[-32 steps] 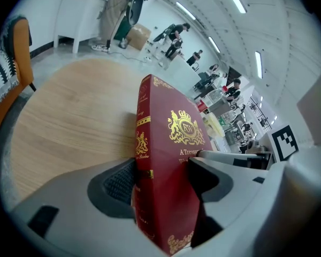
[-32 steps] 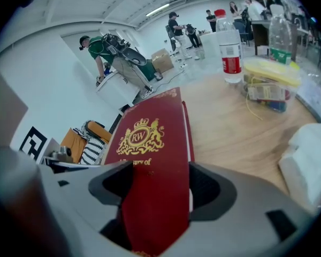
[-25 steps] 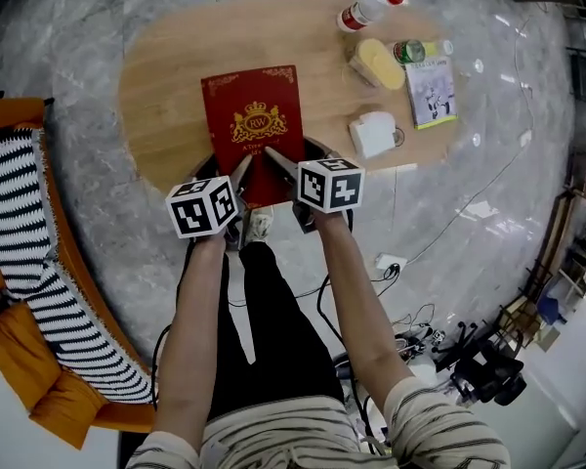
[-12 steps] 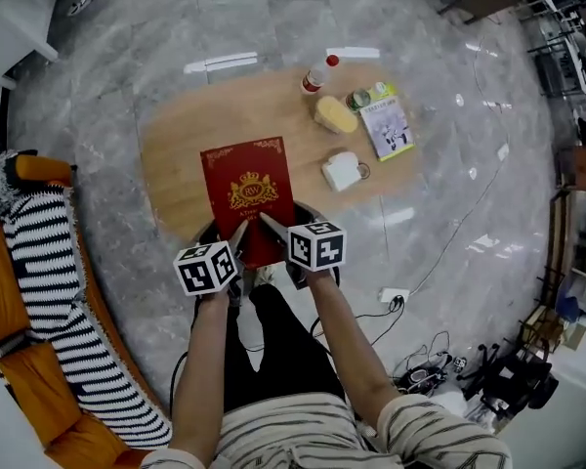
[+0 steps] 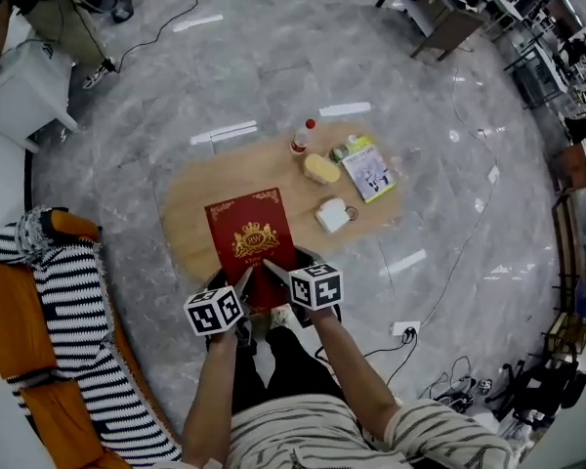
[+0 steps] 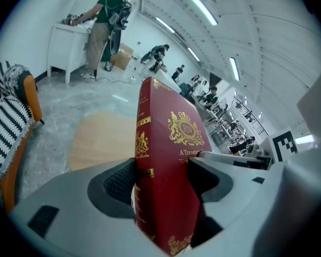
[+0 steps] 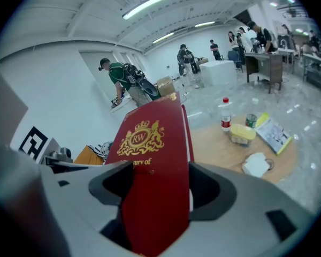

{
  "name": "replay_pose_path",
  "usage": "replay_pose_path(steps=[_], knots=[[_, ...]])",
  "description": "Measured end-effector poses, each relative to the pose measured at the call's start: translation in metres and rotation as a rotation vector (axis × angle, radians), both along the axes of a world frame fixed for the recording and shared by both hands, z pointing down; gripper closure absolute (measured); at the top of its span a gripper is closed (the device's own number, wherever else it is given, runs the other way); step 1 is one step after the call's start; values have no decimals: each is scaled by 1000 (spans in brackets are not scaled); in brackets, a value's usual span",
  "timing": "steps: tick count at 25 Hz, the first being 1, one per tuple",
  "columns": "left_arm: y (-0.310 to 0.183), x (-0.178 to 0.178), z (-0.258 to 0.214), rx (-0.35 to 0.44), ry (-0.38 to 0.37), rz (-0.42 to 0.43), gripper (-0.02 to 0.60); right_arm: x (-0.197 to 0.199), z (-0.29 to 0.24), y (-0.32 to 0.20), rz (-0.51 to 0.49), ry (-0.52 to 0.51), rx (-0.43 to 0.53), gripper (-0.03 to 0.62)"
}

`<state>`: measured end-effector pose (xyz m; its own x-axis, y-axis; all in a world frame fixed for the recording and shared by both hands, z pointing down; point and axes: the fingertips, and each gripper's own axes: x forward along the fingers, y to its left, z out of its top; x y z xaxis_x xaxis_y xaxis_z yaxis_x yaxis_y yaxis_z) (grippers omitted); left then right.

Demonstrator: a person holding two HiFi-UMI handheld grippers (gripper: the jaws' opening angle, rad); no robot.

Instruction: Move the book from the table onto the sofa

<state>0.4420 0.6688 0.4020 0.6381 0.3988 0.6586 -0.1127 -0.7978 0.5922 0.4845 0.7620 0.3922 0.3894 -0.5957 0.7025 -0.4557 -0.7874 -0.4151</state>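
Clearly, in the head view, the red book lies over the near edge of the wooden table, pinched at its near end by the left gripper and the right gripper. How far it hangs above the wood is hard to judge from so steep an angle. The sofa lies well off to the left under a striped throw, so the carry is probably a long sideways swing. A low sweep could clip the table's edge.

From the left gripper view, the jaws are clamped on the book's spine side, low down. Most of the book stands above the grip, so it is likely top-heavy and may pivot if the hold eases.

From the right gripper view, the jaws grip the lower part of the cover. The bottle and yellow tub sit far right on the table, well apart from the book, so a knock is unlikely. The greater risk is one hand leading the other, which would twist the smooth cover out of a jaw.
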Motion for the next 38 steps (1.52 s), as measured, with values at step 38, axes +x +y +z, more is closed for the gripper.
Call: replay_pose_path(steps=[38], knots=[[1, 11, -269, 176, 431, 46, 272, 3, -270, 1, -25, 400, 109, 256]])
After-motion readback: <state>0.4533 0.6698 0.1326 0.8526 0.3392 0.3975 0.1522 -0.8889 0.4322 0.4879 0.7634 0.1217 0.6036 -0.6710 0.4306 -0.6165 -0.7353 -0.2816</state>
